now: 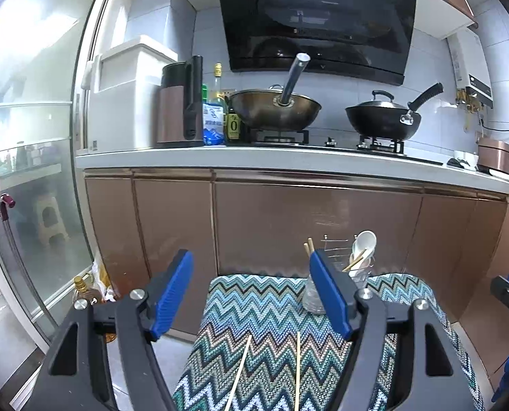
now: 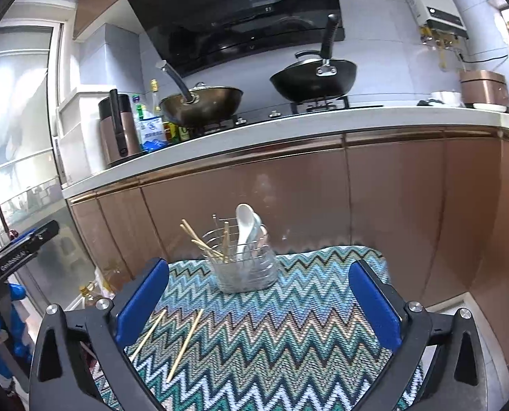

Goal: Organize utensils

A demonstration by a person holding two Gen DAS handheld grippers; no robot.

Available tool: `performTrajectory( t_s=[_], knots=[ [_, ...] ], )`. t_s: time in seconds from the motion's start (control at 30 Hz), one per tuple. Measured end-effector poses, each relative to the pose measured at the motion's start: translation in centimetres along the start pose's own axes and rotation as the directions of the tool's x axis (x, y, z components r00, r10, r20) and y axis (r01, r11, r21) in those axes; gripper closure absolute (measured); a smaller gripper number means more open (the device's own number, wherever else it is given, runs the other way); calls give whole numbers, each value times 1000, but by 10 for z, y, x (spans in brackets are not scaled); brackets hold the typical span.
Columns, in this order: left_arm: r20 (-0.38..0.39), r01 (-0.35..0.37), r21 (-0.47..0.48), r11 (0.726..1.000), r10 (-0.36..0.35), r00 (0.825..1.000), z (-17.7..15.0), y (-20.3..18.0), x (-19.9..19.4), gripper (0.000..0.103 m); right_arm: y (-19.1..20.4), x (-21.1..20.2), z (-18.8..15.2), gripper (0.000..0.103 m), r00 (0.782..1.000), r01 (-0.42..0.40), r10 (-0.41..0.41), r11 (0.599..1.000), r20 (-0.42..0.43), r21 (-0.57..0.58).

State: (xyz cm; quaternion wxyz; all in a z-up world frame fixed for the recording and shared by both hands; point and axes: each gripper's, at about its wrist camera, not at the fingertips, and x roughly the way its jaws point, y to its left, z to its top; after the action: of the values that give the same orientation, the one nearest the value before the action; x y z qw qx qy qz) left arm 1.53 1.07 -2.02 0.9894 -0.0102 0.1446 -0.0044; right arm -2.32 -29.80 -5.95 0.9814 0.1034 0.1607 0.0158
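A wire utensil holder (image 2: 246,267) stands at the far side of a zigzag-patterned cloth (image 2: 271,342). It holds a white ceramic spoon (image 2: 246,227) and a few wooden chopsticks (image 2: 199,241). Two loose chopsticks (image 2: 184,344) lie on the cloth near its left side; they also show in the left wrist view (image 1: 297,370). My left gripper (image 1: 251,294) is open and empty above these two chopsticks. My right gripper (image 2: 259,303) is open and empty, short of the holder. In the left wrist view the holder (image 1: 357,267) is partly hidden behind my right finger.
Brown cabinets (image 1: 316,226) and a white counter (image 1: 254,157) stand behind the cloth. Two woks (image 1: 275,109) sit on the stove. A glass sliding door (image 1: 25,171) is at the left, with an oil bottle (image 1: 83,291) on the floor.
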Motion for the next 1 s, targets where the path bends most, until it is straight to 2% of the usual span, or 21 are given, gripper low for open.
performTrajectory(
  t_s=[0.27, 0.37, 0.47, 0.53, 0.77, 1.0],
  knots=[
    [4, -27, -20, 999, 27, 1000, -1, 10, -12, 33, -8, -24, -8, 0, 993, 42, -42, 999, 115, 2],
    [1, -48, -34, 998, 48, 999, -3, 15, -14, 32, -9, -26, -7, 0, 995, 27, -28, 1000, 95, 17],
    [-1, -73, -54, 996, 73, 997, -4, 19, -18, 32, -7, -26, -7, 0, 997, 59, -59, 998, 48, 16],
    [7, -91, -60, 994, 91, 996, -5, 21, -22, 31, -4, -28, -8, 0, 995, 85, -85, 996, 53, 3],
    [17, -144, -52, 988, 145, 989, -8, 26, -28, 27, 3, -45, -5, 0, 975, 190, -186, 981, 121, -27],
    [54, -180, -49, 982, 183, 982, -12, 23, -35, 27, 0, -56, -3, 0, 956, 253, -245, 967, 163, -30]
  ],
)
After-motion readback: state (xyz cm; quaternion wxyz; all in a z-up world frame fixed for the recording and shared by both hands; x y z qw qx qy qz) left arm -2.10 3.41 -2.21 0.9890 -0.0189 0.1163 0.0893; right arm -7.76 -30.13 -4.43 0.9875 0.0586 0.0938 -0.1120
